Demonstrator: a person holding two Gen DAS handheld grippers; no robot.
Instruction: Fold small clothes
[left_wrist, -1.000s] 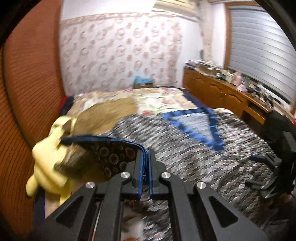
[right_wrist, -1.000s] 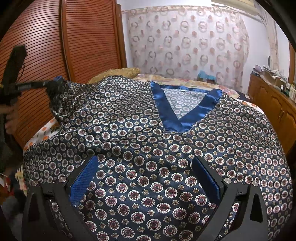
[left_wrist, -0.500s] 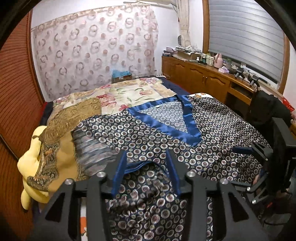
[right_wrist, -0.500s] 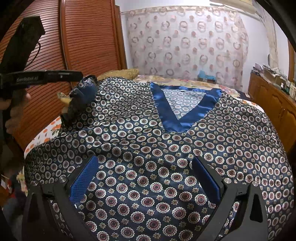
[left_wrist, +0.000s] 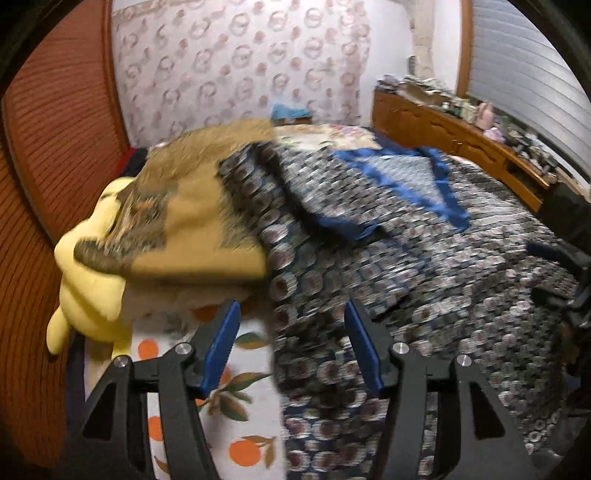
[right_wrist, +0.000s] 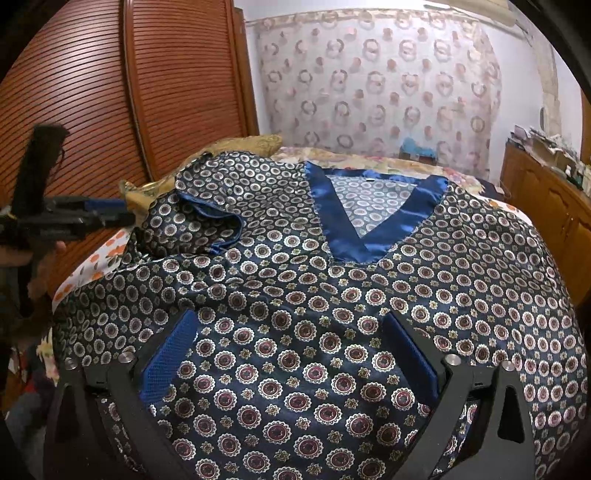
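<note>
Risking the loosely bunched sleeve (right_wrist: 199, 221) springing open ahead of the just-opened, empty left hand-held gripper (left_wrist: 291, 347); right hand-held gripper (right_wrist: 295, 354) hovering wide, holding nothing.

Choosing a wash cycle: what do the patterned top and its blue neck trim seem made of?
Patterned top: likely thin satin-like woven fabric; it drapes in soft folds with a slight sheen. Blue neck trim: glossier satin, judging by bright highlights. The fibre cannot be told.

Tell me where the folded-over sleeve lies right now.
In the right wrist view the sleeve lies folded onto the shirt's chest, left of the blue V-neck collar, near the left gripper.
</note>
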